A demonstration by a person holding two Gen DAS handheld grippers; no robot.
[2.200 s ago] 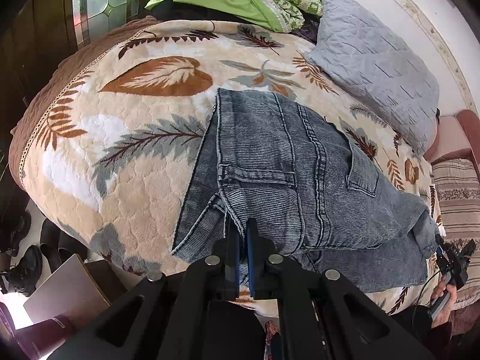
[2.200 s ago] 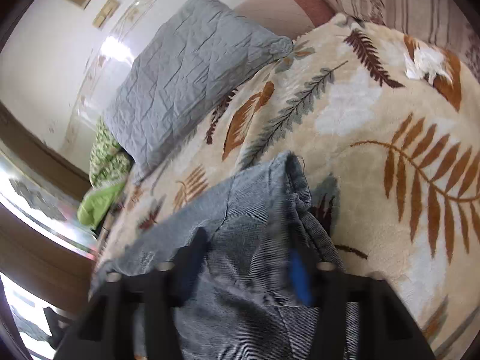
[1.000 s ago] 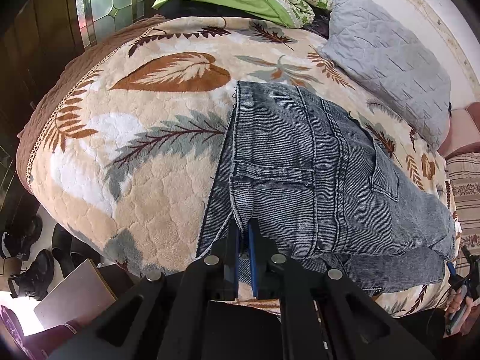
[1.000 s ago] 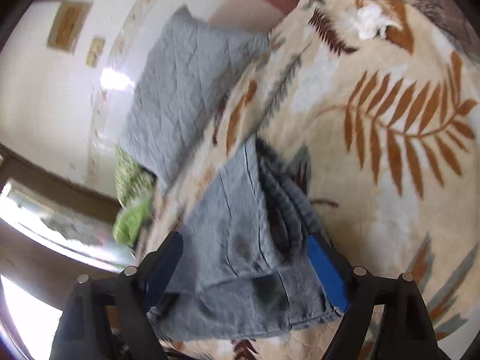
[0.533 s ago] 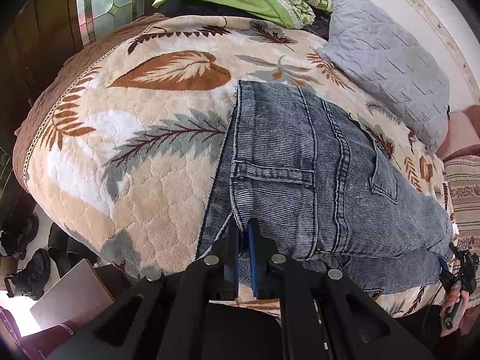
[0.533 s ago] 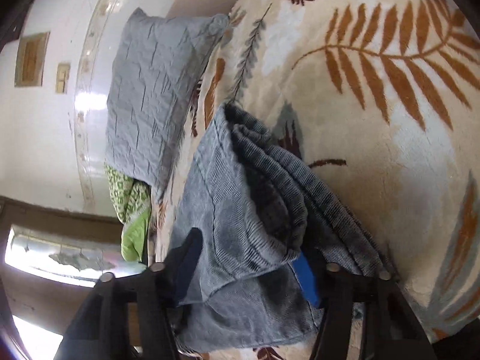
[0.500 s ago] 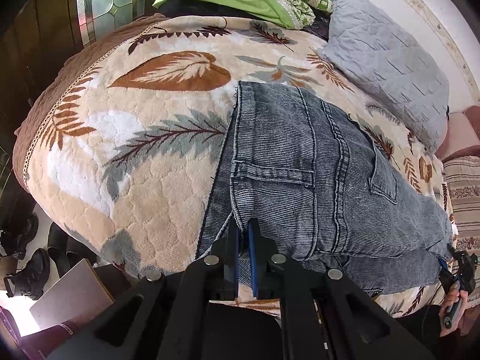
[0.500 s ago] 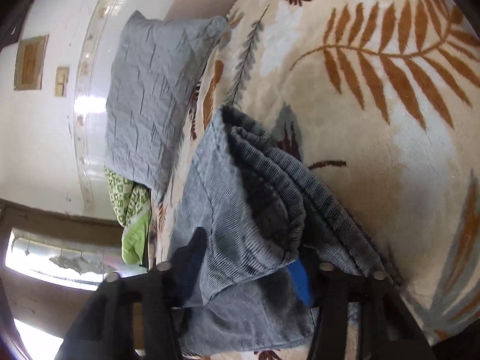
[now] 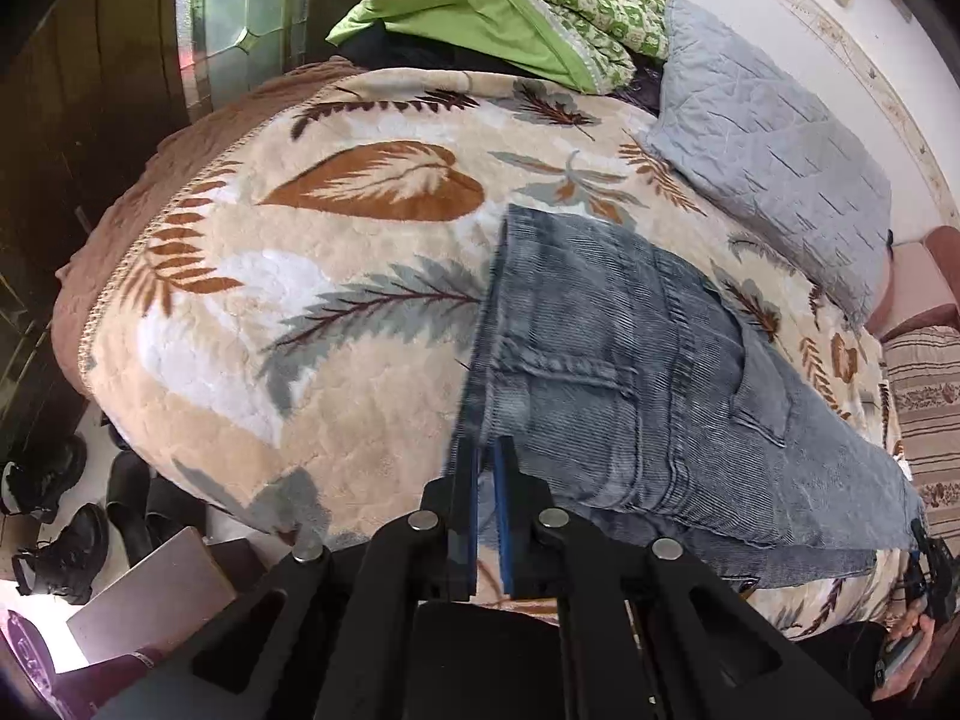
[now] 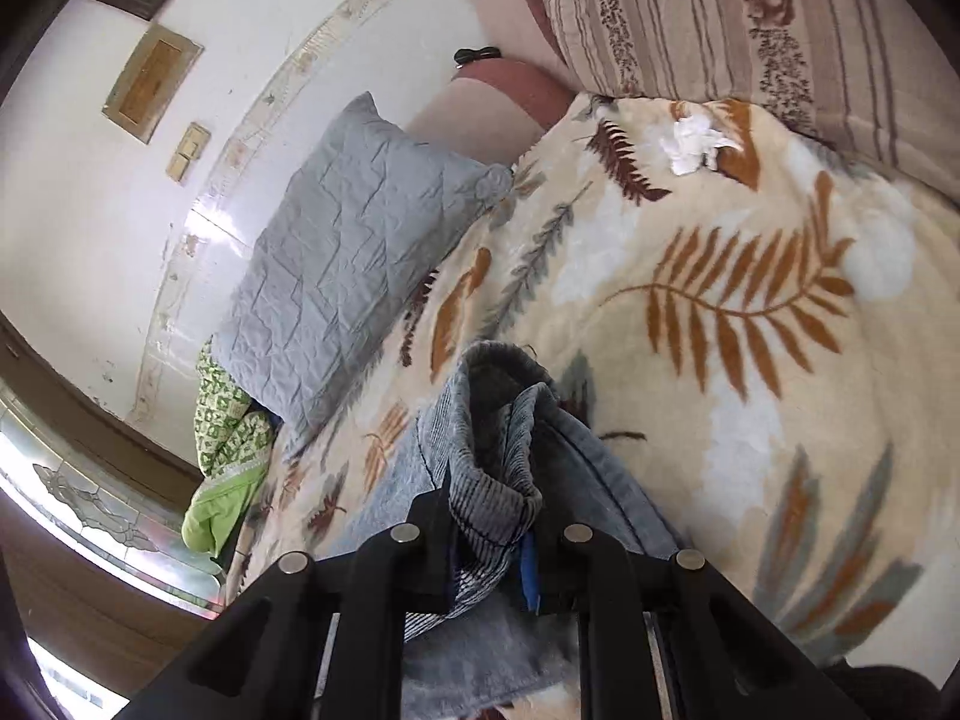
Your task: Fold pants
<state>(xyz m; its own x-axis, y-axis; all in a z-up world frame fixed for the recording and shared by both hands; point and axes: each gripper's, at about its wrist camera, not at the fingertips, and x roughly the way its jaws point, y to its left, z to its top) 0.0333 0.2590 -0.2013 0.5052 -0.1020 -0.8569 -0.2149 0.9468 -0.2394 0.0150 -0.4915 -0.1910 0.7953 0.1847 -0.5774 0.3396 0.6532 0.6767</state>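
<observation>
**Both grippers on the jeans, bed cluttered at far edge**

L wrist view, left → right:
- Floor beside the bed: dark shoes (image 9: 54, 516), at least 3, maybe more, can't count exactly. Pale flat board (image 9: 150, 594) just below them.
- Leaf-print blanket (image 9: 252, 324) covers the bed, brown trim on its left edge.
- Frosted glass panel (image 9: 240, 18) behind the bed, dark wood around it.
- Left gripper (image 9: 485, 462): jaws pressed nearly together, pinching the near-left corner of the jeans (image 9: 630, 372) by the waistband edge. Thin cloth only between the blue pads.
- Jeans lie flat on the blanket, legs doubled, running off to the right. 2 back pockets visible.
- Far edge: 1 green quilt bundle (image 9: 480, 18) w/ leaf-print lining, 1 grey quilted pillow (image 9: 774, 162) right of it. Pillow near the jeans, not touching.
- Far right: striped cushion (image 9: 924, 408). A hand (image 9: 906, 654) at bottom right, partly cut off.

R wrist view, left → right:
- 1 picture frame (image 10: 150, 81) and 1 switch plate (image 10: 187, 150) on the white wall.
- Same green bundle, grey pillow, then jeans.
- Right gripper (image 10: 489, 546): jaws have just been closing, now clamped on a bunched wad of the jeans' leg end, lifted clear of the blanket. Cloth fills the gap between the pads.
- White crumpled tissue (image 10: 696, 141), 1, on the blanket far right, well apart from the jeans.
- Nothing lies on the jeans; pillow is the closest obstacle.
</observation>
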